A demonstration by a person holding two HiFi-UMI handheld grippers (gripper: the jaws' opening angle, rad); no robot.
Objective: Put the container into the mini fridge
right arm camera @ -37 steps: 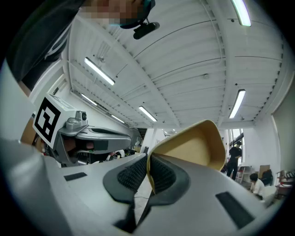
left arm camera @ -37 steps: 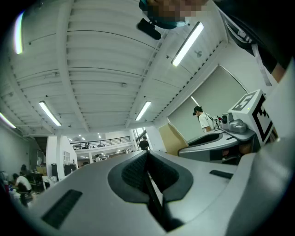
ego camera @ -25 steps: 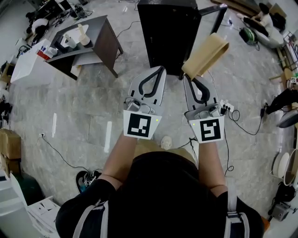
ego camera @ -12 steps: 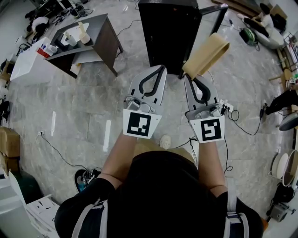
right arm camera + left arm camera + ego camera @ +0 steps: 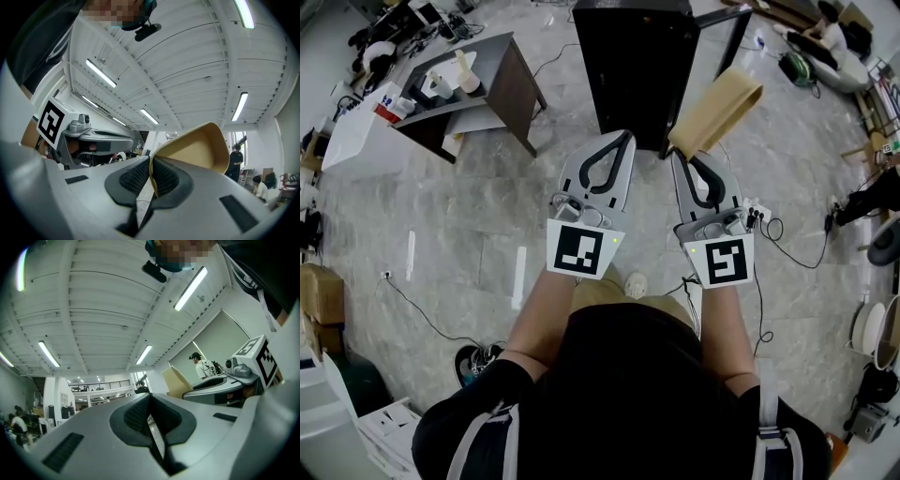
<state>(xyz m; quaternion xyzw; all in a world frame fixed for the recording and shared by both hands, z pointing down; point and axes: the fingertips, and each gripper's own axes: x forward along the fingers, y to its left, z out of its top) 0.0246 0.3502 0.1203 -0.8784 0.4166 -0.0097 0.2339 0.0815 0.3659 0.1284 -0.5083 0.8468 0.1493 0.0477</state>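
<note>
Barely any shift from earlier: container (image 5: 717, 111) rim tight in right tongs (image 5: 685, 156), left tongs (image 5: 622, 140) clenched, empty.

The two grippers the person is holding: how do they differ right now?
The right gripper has its fingers shut on the rim of a tan container; the left gripper has its fingers shut on nothing. The right gripper's marker cube shows a different black pattern from the left gripper's. Both are grey, held side by side, pointing toward the black mini fridge.
</note>
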